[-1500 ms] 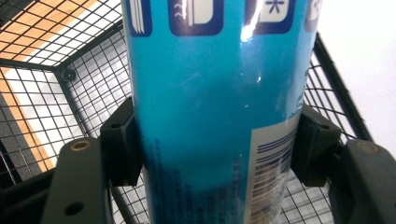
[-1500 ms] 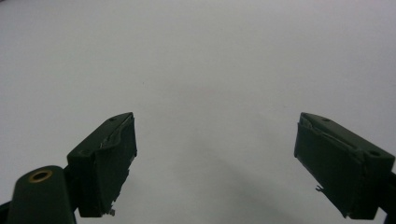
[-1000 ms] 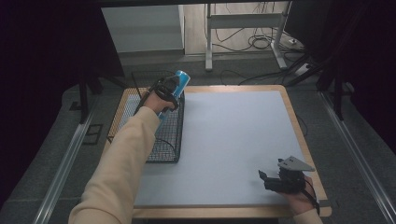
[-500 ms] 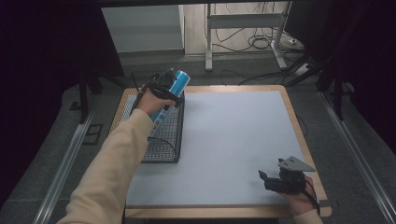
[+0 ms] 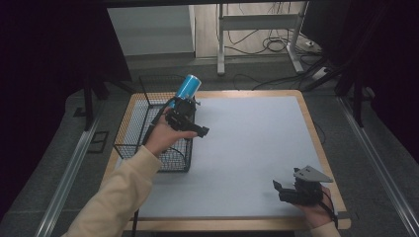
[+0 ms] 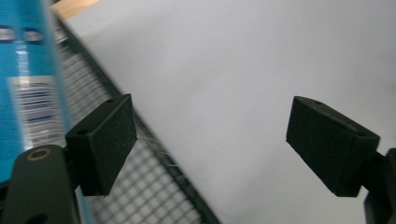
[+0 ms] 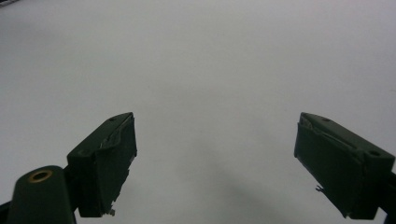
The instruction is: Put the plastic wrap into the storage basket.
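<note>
White-topped table (image 5: 247, 148), wire basket (image 5: 129, 123) at its left edge. The can (image 5: 188, 87) stands tilted at the basket's far right corner, seemingly delivered. Left gripper (image 5: 197, 118), over the basket's right rim: jaws just opened, then eased in slightly, nothing between. Right gripper (image 5: 277, 190), well right of the basket: jaws apart, empty. Only withdrawal appears left.
</note>
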### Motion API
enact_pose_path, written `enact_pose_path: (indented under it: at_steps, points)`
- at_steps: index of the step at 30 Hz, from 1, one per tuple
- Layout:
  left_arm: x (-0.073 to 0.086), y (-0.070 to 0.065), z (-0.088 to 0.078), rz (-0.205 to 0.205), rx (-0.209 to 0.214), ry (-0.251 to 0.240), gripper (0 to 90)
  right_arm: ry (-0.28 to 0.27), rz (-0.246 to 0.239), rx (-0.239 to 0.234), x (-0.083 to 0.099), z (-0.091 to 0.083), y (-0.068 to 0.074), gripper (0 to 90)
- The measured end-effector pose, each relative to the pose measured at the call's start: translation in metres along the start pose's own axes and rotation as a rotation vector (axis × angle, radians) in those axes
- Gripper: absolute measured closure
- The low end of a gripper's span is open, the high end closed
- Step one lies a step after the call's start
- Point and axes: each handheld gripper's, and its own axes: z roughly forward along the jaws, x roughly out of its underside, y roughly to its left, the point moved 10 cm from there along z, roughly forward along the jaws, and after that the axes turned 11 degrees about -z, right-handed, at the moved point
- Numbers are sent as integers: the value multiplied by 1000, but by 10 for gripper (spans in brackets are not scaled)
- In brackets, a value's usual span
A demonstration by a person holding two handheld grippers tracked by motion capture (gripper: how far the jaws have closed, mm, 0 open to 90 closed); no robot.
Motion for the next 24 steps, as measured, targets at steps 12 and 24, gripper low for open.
enact_pose_path:
  at_steps: [12, 24]
  points:
    - [64, -63, 17, 125, 82, -31, 168, 1, -5, 4, 0, 0, 1, 134]
    - [96, -69, 37, 108, 119, -13, 174, 6, -9, 1, 1, 2, 2, 133]
